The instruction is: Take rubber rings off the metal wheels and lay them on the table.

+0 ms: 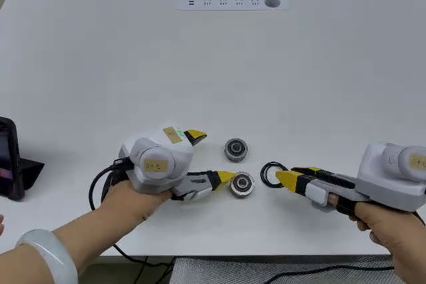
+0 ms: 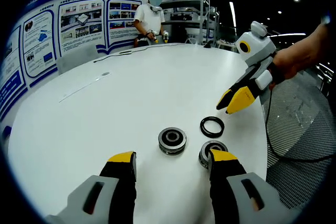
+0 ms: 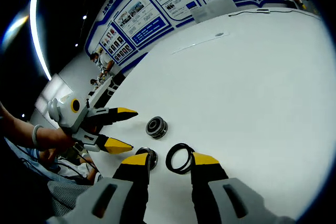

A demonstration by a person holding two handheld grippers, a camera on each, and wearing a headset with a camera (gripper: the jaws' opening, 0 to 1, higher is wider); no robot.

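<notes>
While I hold both grippers low over the white table [image 1: 100,64], the left gripper [image 1: 212,156] has its jaws spread wide and grips nothing. Its nearer yellow tip is just beside the near metal wheel [image 1: 241,184]. The far metal wheel [image 1: 235,149] sits close behind that one, not touching it, in front of the gap between those jaws. A black rubber ring [image 1: 263,175] lies flat on the table just right of the near wheel, off both wheels. My right gripper [image 1: 287,177] points at the ring with its jaws a little apart, pinching nothing. Its tips reach the ring's edge, but I cannot tell whether they touch it. The far wheel shows a dark outer band, while the near one looks brighter at the rim. A power strip [image 1: 231,2] lies at the table's far side.
</notes>
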